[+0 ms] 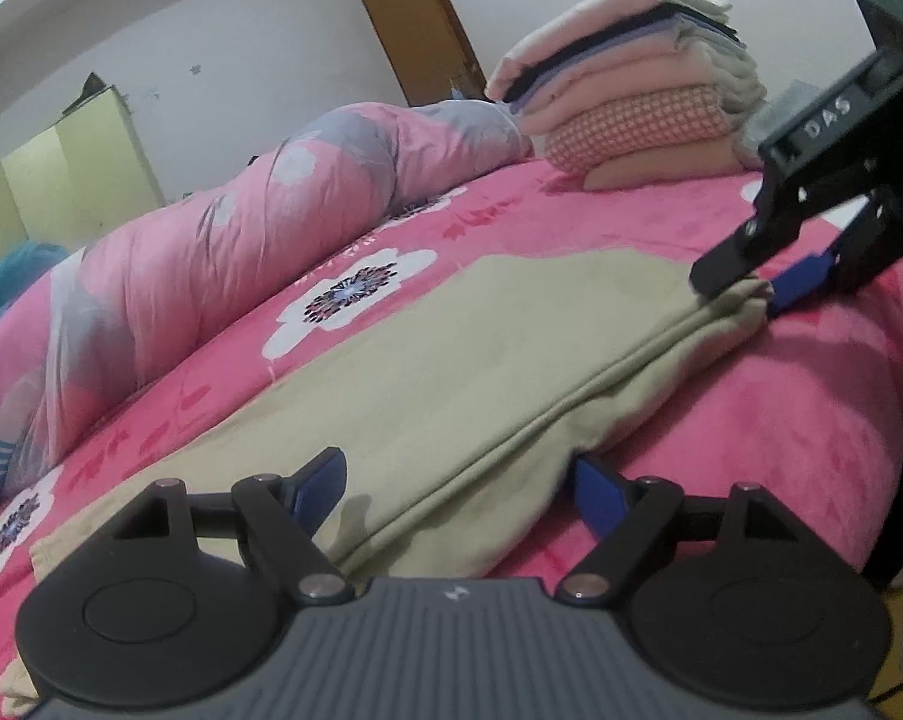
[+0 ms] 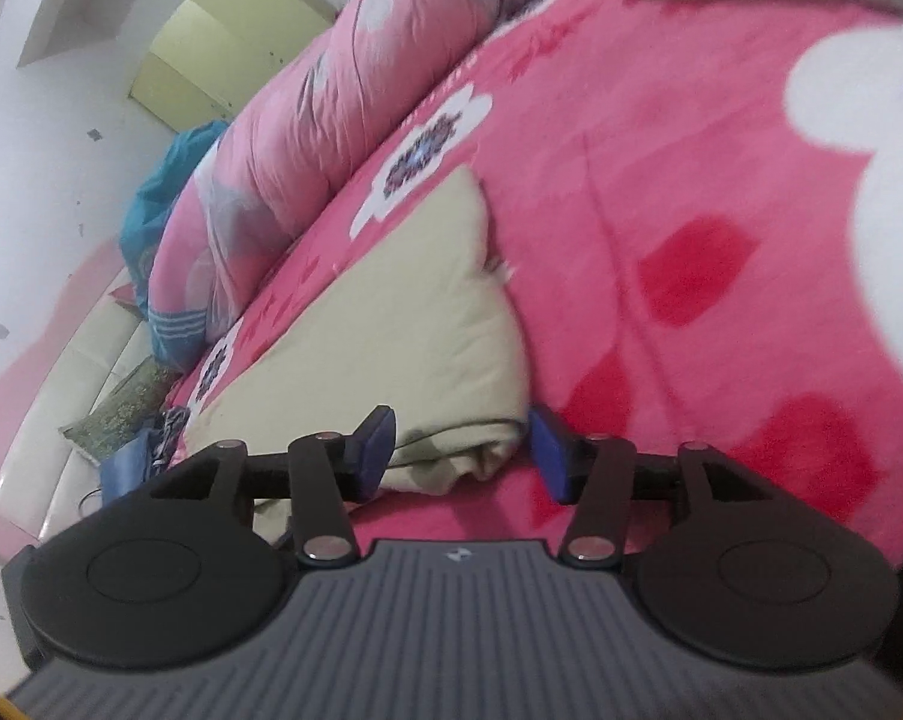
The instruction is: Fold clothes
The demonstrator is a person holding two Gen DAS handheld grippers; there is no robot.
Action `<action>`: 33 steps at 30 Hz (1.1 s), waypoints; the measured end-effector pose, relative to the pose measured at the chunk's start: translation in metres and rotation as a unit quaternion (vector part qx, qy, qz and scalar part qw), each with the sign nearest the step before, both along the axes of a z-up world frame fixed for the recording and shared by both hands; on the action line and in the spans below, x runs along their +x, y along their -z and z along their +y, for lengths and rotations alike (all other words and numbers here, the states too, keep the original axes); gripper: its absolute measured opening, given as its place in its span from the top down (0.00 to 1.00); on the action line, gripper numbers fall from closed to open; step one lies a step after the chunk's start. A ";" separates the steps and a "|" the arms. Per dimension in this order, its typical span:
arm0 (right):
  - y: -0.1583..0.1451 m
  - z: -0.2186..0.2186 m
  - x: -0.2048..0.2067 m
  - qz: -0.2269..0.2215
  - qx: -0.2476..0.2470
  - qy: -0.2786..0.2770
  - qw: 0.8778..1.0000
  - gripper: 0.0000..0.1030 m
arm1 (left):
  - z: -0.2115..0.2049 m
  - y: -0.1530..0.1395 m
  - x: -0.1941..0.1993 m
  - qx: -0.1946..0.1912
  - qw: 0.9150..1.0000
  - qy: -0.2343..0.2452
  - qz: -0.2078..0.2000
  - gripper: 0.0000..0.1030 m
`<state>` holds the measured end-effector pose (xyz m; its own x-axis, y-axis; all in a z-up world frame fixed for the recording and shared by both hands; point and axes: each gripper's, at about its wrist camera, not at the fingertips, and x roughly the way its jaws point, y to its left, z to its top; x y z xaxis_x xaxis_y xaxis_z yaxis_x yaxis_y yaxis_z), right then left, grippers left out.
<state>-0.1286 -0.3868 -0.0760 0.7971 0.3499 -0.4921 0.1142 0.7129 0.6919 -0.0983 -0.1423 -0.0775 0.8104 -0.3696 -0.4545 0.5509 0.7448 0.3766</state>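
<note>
The bed point(image 1: 661, 222), covered in a pink fleece sheet with white flowers, fills both views, and everything else sits on it. Along its far side lies a long rolled pink quilt point(image 1: 223, 252), and at the far end a stack of folded clothes point(image 1: 625, 84) rests on a checked pink cushion. In the middle of the bed lies the beige garment point(image 1: 451, 360), folded flat into a long band with a doubled edge running along the side nearer the bed's edge. The left tongs point(image 1: 460, 495) sit low over the near end of that garment, their blue pads point(image 1: 322, 480) spread wide apart, one over the flat cloth and the other at the folded edge; the cloth lies between them but neither pad visibly presses on it. The right tongs point(image 2: 460, 450) are at the opposite end of the garment, at its corner point(image 2: 481, 462), which bunches up between the two pads. Those pads stand apart, with a gap on each side of the bunched cloth, so the corner is not clamped. From the left wrist view the right tongs point(image 1: 751, 291) show their tips touching down on that far corner.
</note>
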 end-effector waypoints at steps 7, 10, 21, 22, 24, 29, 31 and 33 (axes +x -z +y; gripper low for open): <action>-0.018 0.003 -0.008 -0.047 -0.036 0.012 0.998 0.91 | 0.000 0.004 0.007 -0.007 0.999 0.001 0.032 0.22; -0.034 0.012 -0.006 -0.075 -0.082 0.002 0.994 0.91 | 0.002 0.006 0.010 -0.016 0.999 0.001 0.042 0.22; -0.008 -0.046 0.000 -0.022 0.081 0.042 0.996 0.70 | 0.040 -0.036 0.012 -0.080 0.995 0.000 0.058 0.19; -0.012 -0.049 0.001 -0.028 0.080 0.045 0.995 0.69 | 0.047 -0.045 0.016 -0.108 0.992 -0.001 0.065 0.19; -0.018 -0.052 0.013 -0.031 0.081 0.046 0.995 0.65 | 0.062 -0.056 0.029 -0.166 0.982 -0.004 0.091 0.19; -0.018 -0.045 0.067 -0.007 0.072 0.028 0.997 0.60 | 0.080 -0.049 0.070 -0.204 0.968 -0.068 0.128 0.19; -0.015 -0.042 0.083 0.006 0.068 0.022 0.997 0.60 | 0.088 -0.036 0.087 -0.203 0.963 -0.103 0.147 0.20; -0.012 -0.039 0.096 0.019 0.063 0.016 0.998 0.60 | 0.097 -0.021 0.101 -0.193 0.957 -0.144 0.164 0.21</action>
